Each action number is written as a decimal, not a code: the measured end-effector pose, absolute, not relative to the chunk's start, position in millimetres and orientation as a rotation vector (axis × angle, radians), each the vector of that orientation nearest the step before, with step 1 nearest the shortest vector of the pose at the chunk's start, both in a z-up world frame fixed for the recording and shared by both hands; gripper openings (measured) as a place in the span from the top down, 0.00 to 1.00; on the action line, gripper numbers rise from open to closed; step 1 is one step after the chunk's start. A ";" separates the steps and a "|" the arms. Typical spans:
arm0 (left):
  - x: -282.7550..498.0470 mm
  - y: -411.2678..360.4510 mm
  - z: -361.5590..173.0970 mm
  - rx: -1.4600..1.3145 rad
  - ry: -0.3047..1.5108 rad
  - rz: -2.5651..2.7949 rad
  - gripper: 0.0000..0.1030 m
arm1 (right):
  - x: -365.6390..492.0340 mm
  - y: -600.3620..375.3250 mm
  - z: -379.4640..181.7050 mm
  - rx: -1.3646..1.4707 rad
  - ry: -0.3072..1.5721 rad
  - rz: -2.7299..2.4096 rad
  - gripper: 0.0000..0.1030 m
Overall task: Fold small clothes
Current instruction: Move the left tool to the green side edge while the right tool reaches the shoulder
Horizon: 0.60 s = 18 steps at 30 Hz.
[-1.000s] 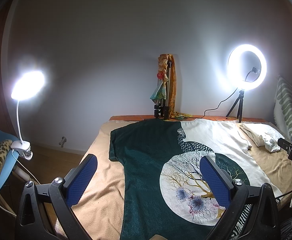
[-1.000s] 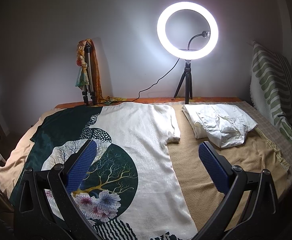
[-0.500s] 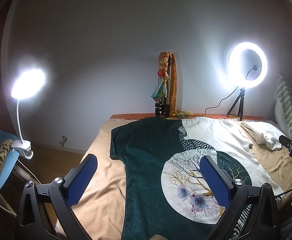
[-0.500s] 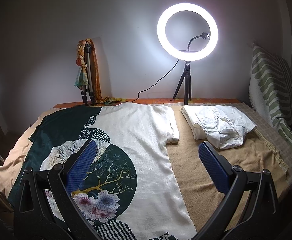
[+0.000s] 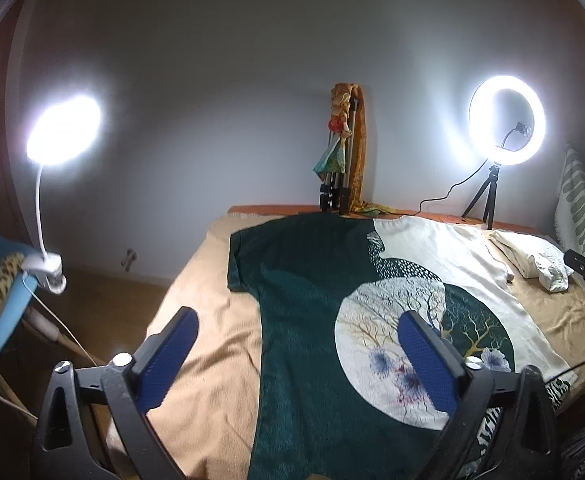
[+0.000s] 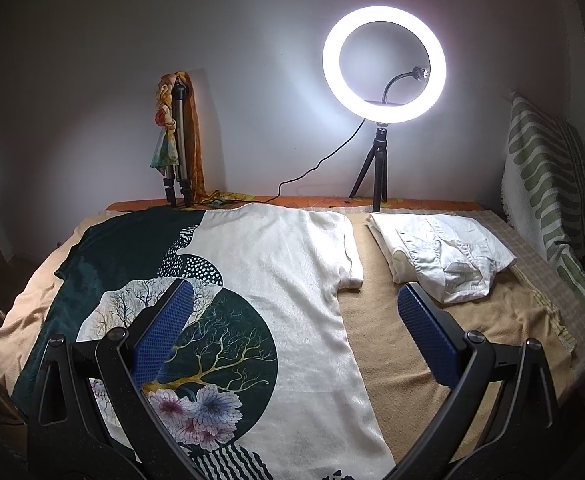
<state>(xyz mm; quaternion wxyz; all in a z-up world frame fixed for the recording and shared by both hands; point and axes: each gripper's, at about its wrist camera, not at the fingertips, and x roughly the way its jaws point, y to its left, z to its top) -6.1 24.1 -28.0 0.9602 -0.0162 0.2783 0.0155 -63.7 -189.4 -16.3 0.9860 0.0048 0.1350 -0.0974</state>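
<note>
**Both grippers open over the flat T-shirt**

Blue-padded fingers (image 5: 174, 354) of the left gripper (image 5: 300, 360) spread wide, jaws just eased in slightly, nothing between them. Right gripper (image 6: 292, 338) also wide apart, empty. Dark-green and cream short-sleeved T-shirt (image 6: 276, 280) with tree-and-flower print lies flat, unfolded, on the tan blanket (image 6: 404, 344), below both grippers. Folded white garment (image 6: 444, 256) sits just beside its cream sleeve. Lit ring lamp on a small tripod (image 6: 384, 72) stands behind.
</note>
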 end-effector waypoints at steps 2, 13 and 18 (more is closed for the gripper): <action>-11.2 29.4 -34.5 -0.056 0.576 0.025 0.08 | -61.3 -185.8 -14.4 -0.001 0.273 -0.195 0.00; -27.2 55.2 -74.7 -0.183 0.698 0.014 0.18 | -37.6 -138.6 2.0 -0.112 0.259 -0.164 0.00; -30.1 60.9 -90.9 -0.201 0.738 0.012 0.20 | -22.0 -111.1 10.9 -0.152 0.265 -0.113 0.00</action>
